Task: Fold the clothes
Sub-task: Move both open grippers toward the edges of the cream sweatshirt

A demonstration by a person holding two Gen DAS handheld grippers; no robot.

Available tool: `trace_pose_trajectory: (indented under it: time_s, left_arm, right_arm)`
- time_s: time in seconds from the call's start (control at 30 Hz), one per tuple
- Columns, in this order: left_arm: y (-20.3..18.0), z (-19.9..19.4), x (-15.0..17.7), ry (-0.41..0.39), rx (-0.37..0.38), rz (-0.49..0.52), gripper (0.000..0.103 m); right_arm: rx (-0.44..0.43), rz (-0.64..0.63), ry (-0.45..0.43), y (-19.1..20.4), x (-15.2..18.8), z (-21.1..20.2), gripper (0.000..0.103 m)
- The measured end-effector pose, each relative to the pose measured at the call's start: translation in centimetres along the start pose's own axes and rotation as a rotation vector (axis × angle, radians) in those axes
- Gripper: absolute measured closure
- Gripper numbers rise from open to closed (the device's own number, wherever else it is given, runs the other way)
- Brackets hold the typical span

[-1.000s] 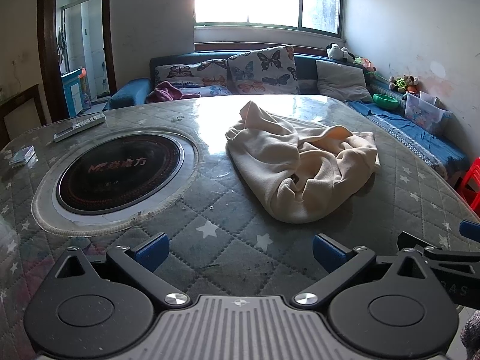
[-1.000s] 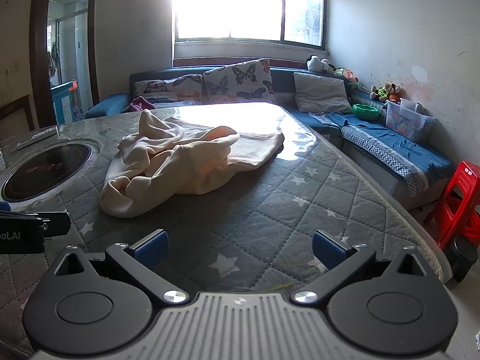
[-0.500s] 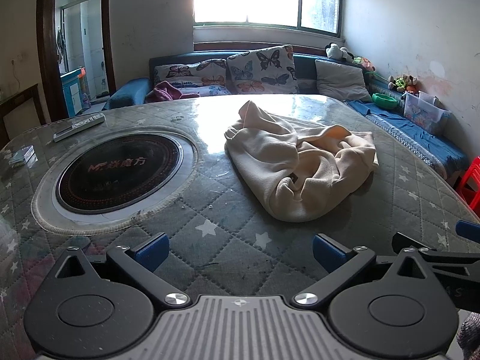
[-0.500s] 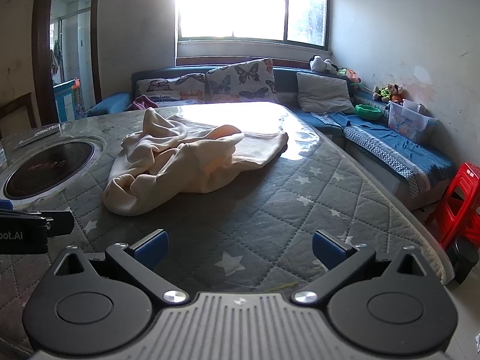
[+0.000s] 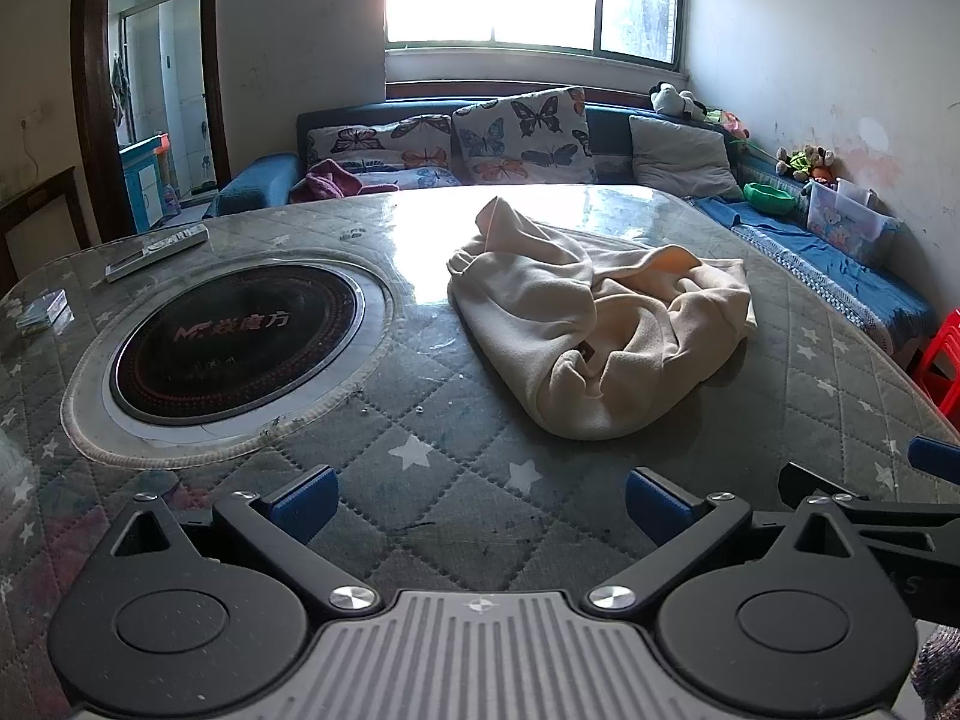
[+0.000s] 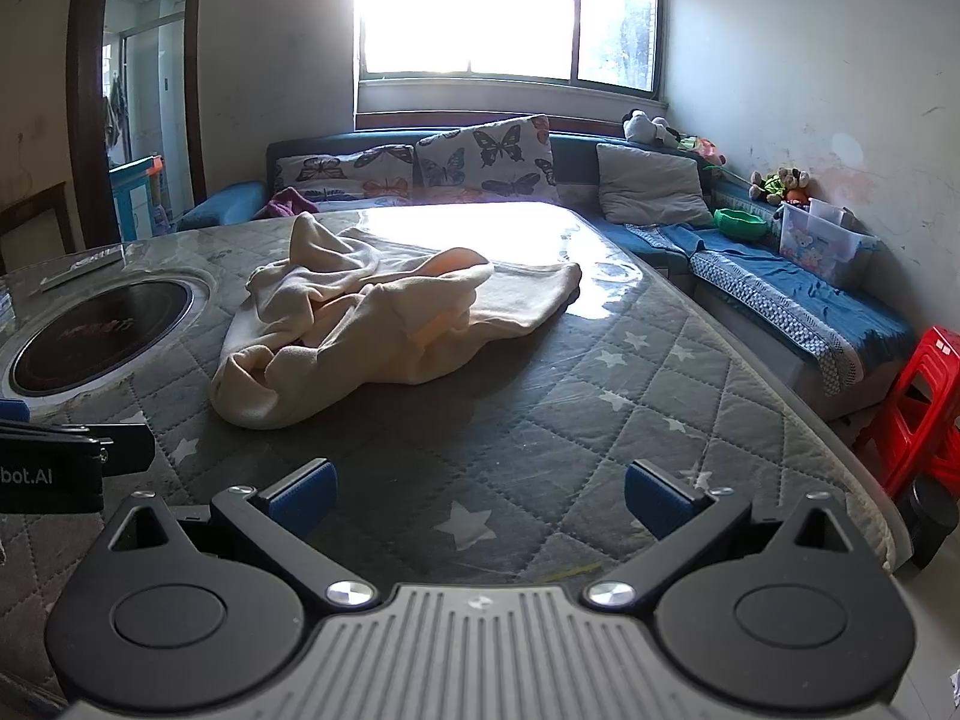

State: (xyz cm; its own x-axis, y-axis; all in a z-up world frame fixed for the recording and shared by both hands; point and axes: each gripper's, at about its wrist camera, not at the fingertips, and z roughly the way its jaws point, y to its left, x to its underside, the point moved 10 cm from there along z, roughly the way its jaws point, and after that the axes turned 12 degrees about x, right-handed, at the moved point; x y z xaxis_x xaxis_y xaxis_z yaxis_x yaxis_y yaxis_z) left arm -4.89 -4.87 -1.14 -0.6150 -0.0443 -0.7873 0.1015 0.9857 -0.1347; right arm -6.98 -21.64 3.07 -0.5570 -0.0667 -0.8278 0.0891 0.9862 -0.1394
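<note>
A cream garment (image 5: 600, 324) lies crumpled in a heap on the grey quilted star-print table (image 5: 420, 456); the right wrist view shows the same garment (image 6: 384, 318) left of centre. My left gripper (image 5: 480, 495) is open above the table's near edge, short of the garment and touching nothing. My right gripper (image 6: 477, 495) is also open, with bare table between its blue pads and the cloth further off to the left. Each gripper shows at the edge of the other's view.
A round black cooktop (image 5: 234, 342) is set into the table on the left, with a remote (image 5: 156, 252) and a small box (image 5: 42, 312) beyond it. A blue sofa with cushions (image 5: 516, 138) runs behind; a red stool (image 6: 918, 414) stands off the right edge.
Both grippers have drifted slightly; in the right wrist view the garment has shifted rightward and appears a little closer. The cloth itself has not been touched.
</note>
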Motion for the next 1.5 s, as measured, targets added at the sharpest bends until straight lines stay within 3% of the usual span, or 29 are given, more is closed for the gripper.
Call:
trace_pose_trajectory:
  time_s: [0.93, 1.5]
  left_arm:
    - [-0.1, 1.2, 0.2, 0.030, 0.002, -0.004, 0.000]
    - [0.2, 2.5, -1.5, 0.051, 0.006, -0.006, 0.000]
  right_arm:
    - [-0.016, -0.011, 0.028, 0.8, 0.3, 1.2, 0.000]
    - [-0.016, -0.030, 0.042, 1.8, -1.3, 2.6, 0.000]
